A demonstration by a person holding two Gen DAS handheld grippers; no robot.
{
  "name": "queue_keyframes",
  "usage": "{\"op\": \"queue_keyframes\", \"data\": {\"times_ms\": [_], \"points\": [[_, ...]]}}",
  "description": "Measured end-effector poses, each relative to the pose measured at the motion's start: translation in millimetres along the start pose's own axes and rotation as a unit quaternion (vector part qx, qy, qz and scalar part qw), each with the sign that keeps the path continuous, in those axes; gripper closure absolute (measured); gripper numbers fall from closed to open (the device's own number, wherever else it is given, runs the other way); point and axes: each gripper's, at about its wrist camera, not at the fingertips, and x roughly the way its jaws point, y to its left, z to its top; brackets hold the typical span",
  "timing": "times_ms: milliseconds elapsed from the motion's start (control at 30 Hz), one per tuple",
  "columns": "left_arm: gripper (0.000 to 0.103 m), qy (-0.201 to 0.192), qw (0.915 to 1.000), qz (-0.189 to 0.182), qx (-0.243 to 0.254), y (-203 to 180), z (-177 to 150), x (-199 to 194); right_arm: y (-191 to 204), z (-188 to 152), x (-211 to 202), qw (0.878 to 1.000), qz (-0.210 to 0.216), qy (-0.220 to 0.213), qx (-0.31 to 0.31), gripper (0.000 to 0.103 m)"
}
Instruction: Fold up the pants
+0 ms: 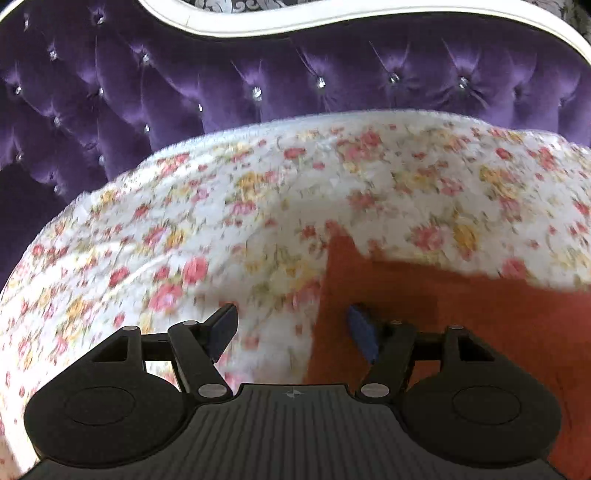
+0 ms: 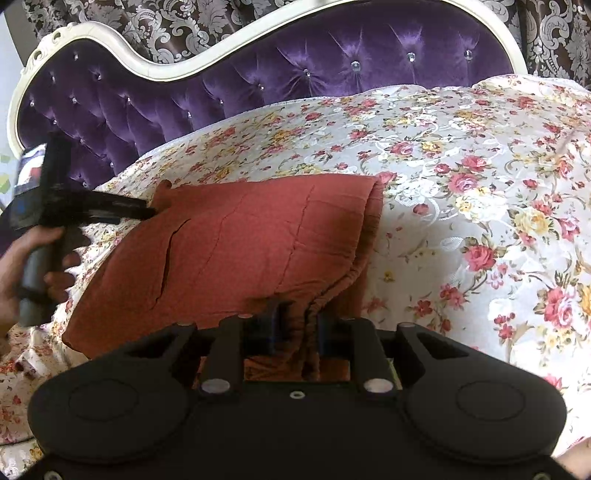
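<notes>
A: Largest item on the list?

B: Bed cover [image 2: 461, 155], white with red and yellow roses, spread over the whole bed. It fills most of both wrist views; the left wrist view of it is blurred.

A: Next?

B: Headboard [image 2: 258, 85], purple tufted velvet with crystal buttons, in a curved white frame. It stands behind the cover. Above it, a dark curtain [image 2: 184, 26] with a silver damask pattern.

A: The task's item?

B: Pants [image 2: 258, 243], rust-red, folded into a flat thick rectangle. They lie on the bed cover, left of centre in the right wrist view, with a rounded fold at the far right end and a gathered edge facing that camera. In the left wrist view they take up the lower right corner.

A: Right gripper?

B: Right gripper [image 2: 295, 328], black, blue pads. Its fingers are closed in on the gathered near edge of the pants, with cloth bunched between them.

A: Left gripper?

B: Left gripper [image 1: 291, 328], black, blue pads. Fingers spread wide, nothing between them. One finger sits over the bed cover, the other over the pants' left edge. In the right wrist view it reaches in at the far left corner of the pants, held by a bare hand [image 2: 22, 273].
</notes>
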Motion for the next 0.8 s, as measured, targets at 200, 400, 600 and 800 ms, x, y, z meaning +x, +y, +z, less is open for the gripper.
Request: {"op": "queue_keyframes", "data": {"times_ms": [200,400,600,800], "points": [[0.037,0.003,0.9998,0.008,0.016,0,9,-6,1,-1,-1,1.000,-0.005,-0.003,-0.001,0.076],[0.038,-0.011,0.9996,-0.025,0.008,7,-15,-52,3,-4,-3,1.000,-0.014,-0.011,0.001,0.069],[0.037,-0.020,0.9956,-0.077,0.051,-12,-65,-100,14,-11,-10,0.997,-0.074,-0.022,-0.024,0.040],[0.035,-0.008,0.9934,-0.082,0.079,-28,-106,-108,6,-21,-20,0.997,-0.076,-0.023,-0.004,0.032]]}}
